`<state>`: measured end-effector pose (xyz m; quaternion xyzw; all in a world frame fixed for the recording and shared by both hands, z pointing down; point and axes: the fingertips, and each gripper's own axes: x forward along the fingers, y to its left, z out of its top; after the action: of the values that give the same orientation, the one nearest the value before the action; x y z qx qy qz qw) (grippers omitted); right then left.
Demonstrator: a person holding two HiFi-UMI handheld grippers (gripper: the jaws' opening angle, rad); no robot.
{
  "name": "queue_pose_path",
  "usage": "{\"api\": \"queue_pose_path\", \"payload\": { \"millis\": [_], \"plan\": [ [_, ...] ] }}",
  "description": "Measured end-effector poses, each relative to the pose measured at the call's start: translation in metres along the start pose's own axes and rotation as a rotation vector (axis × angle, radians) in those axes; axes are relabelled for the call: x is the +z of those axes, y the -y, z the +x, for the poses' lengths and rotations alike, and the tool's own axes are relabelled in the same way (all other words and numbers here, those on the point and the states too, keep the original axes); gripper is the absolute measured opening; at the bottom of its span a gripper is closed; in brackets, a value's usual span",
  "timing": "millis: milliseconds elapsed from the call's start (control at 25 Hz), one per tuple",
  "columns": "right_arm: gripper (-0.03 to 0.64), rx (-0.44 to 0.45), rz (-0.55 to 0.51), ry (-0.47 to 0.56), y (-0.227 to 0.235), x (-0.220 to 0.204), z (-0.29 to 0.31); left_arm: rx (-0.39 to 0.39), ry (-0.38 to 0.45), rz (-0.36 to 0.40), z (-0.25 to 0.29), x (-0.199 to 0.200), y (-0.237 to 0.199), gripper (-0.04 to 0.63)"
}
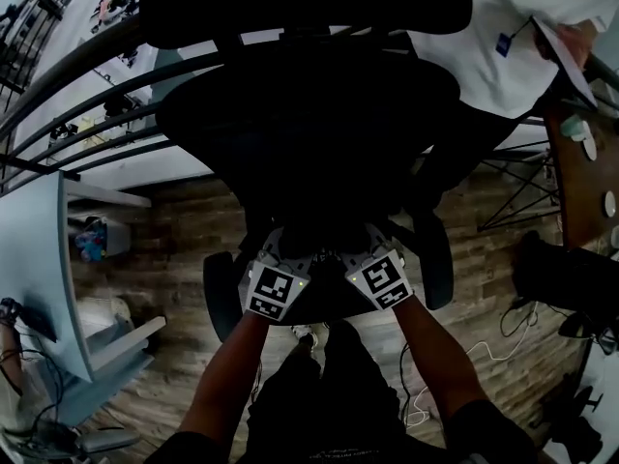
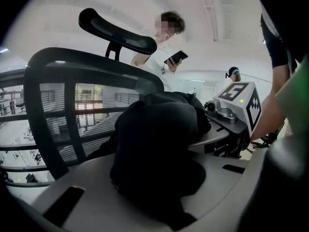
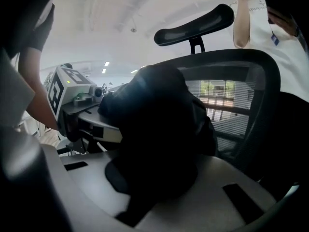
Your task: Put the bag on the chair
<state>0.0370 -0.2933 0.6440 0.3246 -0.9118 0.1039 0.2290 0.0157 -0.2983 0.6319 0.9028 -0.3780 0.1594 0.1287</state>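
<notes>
A black mesh-backed office chair [image 1: 290,114] with a curved headrest [image 2: 118,30] fills the middle of the head view, standing on a wood-plank floor [image 1: 174,230]. A person in a white shirt [image 1: 503,37] stands just behind it to our right. The black bag [image 2: 159,149] hangs bunched in front of the chair's backrest, over the near edge of the seat. It is so dark against the dark seat that we cannot tell whether it rests there. We hold it between both tools. The left gripper [image 1: 274,251] and the right gripper [image 1: 372,246] sit side by side and close together at the seat's front edge, marker cubes facing up. In the left gripper view the pale grey fingers [image 2: 87,187] are closed on a thick fold of the bag, and the fabric rises above them and blocks much of the chair back. In the right gripper view the other pair of fingers [image 3: 227,197] clamps the same dark bundle from the opposite side. The bystander holds a phone [image 2: 175,57] in one hand.
</notes>
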Motion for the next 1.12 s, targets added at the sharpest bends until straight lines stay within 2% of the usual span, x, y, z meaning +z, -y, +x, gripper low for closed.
{"api": "queue_pose_path", "payload": {
  "millis": [520,760,1120],
  "plan": [
    [0.037,0.042,0.027,-0.062,0.02,-0.052,0.051,0.033,-0.09,-0.059,0.041,-0.059,-0.028,0.054],
    [0.037,0.036,0.03,-0.055,0.025,-0.057,0.06,0.053,-0.084,-0.061,0.047,-0.064,-0.034,0.054],
    [0.057,0.031,-0.001,-0.093,0.015,-0.08,0.064,0.054,-0.133,-0.057,0.044,-0.089,-0.035,0.089]
  ]
}}
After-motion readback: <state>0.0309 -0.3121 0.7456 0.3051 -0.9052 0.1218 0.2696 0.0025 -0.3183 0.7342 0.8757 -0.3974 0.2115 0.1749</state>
